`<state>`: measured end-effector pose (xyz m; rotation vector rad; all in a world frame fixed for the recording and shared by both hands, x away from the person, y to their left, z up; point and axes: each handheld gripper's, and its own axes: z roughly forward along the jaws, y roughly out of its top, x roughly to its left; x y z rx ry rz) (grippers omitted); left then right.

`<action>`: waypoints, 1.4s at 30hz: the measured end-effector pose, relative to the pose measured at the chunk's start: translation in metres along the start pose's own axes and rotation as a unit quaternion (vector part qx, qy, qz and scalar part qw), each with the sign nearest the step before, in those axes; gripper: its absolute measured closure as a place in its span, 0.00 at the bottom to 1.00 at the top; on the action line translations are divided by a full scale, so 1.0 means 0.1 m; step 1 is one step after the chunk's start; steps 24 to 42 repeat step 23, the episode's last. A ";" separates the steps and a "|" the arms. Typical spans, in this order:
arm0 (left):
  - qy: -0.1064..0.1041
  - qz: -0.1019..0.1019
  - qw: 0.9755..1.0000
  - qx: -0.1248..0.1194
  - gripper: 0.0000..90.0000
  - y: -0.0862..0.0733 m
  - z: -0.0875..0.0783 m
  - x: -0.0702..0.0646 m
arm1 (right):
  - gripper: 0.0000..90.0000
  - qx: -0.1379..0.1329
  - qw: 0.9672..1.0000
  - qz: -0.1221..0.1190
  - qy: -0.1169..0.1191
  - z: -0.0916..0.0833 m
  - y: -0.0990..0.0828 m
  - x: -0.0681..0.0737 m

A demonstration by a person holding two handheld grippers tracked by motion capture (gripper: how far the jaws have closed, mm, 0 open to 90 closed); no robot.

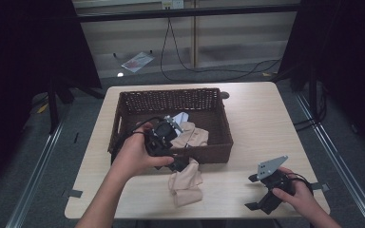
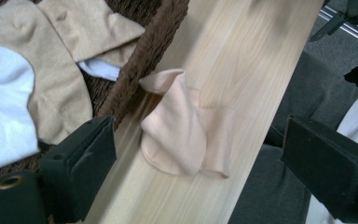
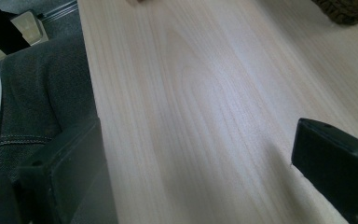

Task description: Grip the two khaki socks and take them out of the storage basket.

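Note:
A brown wicker basket [image 1: 220, 124] stands mid-table and holds beige socks [image 2: 51, 70] and a white sock [image 2: 2, 102]. Just in front of its near wall [image 2: 144, 56], a pale beige sock [image 1: 185, 183] lies crumpled on the wood [image 2: 182, 126]. My left gripper [image 1: 180, 164] hangs over the basket's near edge, above that sock. Its jaws stand wide apart [image 2: 200, 140], the sock lies below them, and the pads do not touch it. My right gripper [image 1: 252, 192] rests low at the table's front right corner, open over bare wood [image 3: 200, 149].
The light wooden table [image 1: 266, 123] has bare room to the right of the basket. The person's grey trouser leg [image 2: 270, 186] lies past the near edge. Cables [image 1: 209, 71] and a plastic sheet [image 1: 138, 61] lie on the floor beyond the table.

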<state>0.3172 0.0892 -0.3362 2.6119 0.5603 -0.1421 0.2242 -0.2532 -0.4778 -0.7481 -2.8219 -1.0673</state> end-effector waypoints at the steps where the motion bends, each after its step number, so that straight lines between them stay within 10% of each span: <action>1: 0.006 0.003 1.000 -0.001 0.11 -0.06 0.02 0.01 | 0.02 0.000 1.000 0.000 0.001 0.00 0.00 0.00; 19: 0.016 0.001 1.000 -0.024 0.09 -0.66 0.32 0.00 | 0.02 0.002 1.000 -0.001 0.000 0.02 0.00 0.00; 42: 0.014 0.008 1.000 -0.017 0.09 -0.67 0.38 0.00 | 0.02 0.001 1.000 -0.005 0.001 0.02 0.00 0.01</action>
